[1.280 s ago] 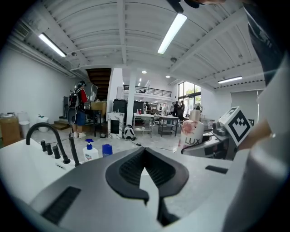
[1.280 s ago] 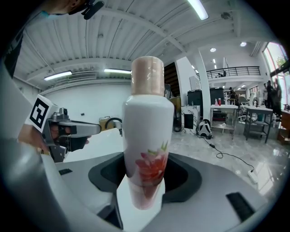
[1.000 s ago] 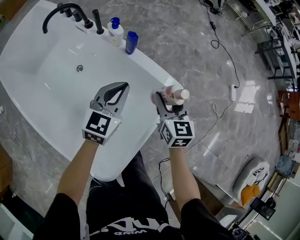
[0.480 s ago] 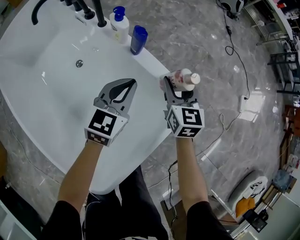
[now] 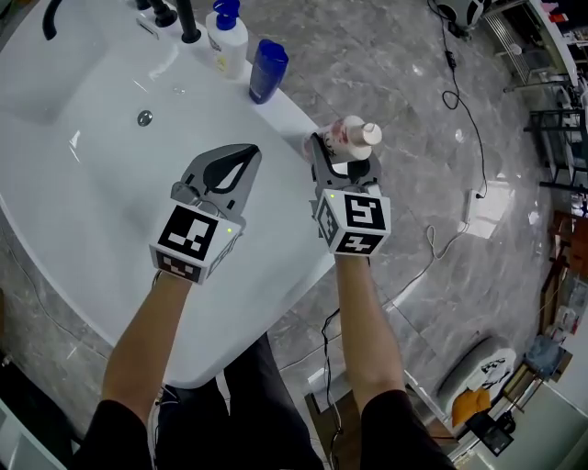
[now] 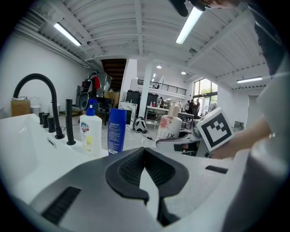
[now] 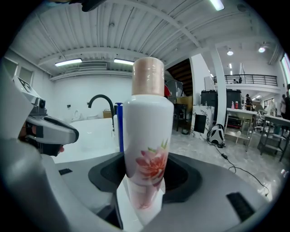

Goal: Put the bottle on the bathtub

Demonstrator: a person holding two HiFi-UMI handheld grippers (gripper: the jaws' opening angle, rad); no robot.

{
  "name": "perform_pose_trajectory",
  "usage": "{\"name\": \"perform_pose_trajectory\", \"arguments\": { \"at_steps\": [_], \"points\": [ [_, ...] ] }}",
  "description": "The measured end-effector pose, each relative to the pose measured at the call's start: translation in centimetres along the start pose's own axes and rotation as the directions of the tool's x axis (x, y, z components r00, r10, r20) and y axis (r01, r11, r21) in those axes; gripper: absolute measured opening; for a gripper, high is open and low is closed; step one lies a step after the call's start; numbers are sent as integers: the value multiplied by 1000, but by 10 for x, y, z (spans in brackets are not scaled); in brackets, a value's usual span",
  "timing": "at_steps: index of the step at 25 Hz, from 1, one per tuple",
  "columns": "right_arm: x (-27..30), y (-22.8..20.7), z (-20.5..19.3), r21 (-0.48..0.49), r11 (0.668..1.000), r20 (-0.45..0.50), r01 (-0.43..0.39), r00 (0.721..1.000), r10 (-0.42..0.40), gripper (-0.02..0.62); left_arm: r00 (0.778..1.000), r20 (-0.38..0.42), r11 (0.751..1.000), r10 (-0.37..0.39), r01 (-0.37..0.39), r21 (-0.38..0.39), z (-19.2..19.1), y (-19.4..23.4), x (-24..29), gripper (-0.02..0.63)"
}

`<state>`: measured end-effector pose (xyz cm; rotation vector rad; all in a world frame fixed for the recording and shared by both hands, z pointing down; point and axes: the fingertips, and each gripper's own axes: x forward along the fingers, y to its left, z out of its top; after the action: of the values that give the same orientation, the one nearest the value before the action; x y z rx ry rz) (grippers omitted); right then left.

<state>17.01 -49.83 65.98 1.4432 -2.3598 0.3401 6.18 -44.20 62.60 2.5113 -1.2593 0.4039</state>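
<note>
— What does the right gripper (image 5: 342, 156) have?
— Its jaws are pressed on the lower body of the bottle (image 7: 147, 136), white with a pink flower and a pale cap. The bottle stands upright between them.
— And the left gripper (image 6: 145, 152)?
— Its jaw tips meet with nothing between them. It hangs over the basin, beside the right one.
— Where is the bottle against the bathtub (image 5: 92, 184)?
— At the outer edge of the rim, partly over the grey floor (image 5: 413, 110). I cannot tell whether its base touches the rim.
— What is further out?
— Along the same rim stand a blue bottle (image 5: 267, 70), then a white pump bottle (image 5: 225, 41), then the black tap (image 5: 188, 23).
</note>
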Motion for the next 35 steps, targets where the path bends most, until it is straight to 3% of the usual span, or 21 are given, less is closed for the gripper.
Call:
{"name": "perform_pose_trajectory", "arguments": {
  "at_steps": [6, 16, 26, 35],
  "points": [
    [4, 6, -2, -55, 998, -5, -19, 1000, 18, 249, 1000, -10, 1000, -18, 18, -15, -1, -11, -2, 8],
    [-25, 8, -3, -3, 1000, -31, 6, 999, -6, 249, 999, -21, 1000, -25, 25, -8, 16, -22, -29, 8],
    [-135, 42, 53, 120, 992, 33, 30, 999, -35, 249, 997, -4, 997, -75, 75, 6, 71, -61, -102, 8],
    [-253, 103, 111, 191, 981, 109, 32, 993, -54, 248, 995, 18, 995, -97, 97, -2, 109, -87, -221, 8]
  ]
}}
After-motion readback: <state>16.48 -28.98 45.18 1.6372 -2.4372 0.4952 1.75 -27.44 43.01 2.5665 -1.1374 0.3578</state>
